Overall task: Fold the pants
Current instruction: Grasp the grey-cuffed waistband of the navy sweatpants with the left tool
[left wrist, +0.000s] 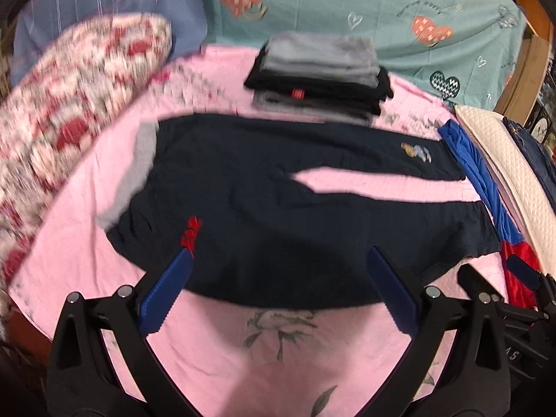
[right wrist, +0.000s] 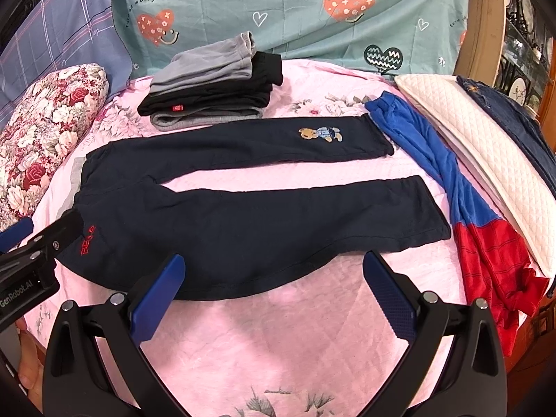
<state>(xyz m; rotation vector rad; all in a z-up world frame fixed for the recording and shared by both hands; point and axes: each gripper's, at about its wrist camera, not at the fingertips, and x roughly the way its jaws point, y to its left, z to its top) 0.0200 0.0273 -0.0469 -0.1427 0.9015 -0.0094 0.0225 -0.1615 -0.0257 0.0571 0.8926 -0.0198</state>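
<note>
Right wrist view showed the dark pants (right wrist: 243, 208) lying flat on your pink bed (right wrist: 278, 340), legs apart. Your right gripper (right wrist: 274, 295) and left gripper (left wrist: 278, 288) had jaws wide, holding nothing.

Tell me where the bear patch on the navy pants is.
In the right wrist view, the bear patch sits on the far leg of the navy pants, toward its cuff end, just short of the blue and red garment and right of the folded stack.

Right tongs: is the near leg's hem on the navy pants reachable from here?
Probably yes: the right tongs are open, and the navy cotton pants lie flat with nothing covering the near hem.
</note>
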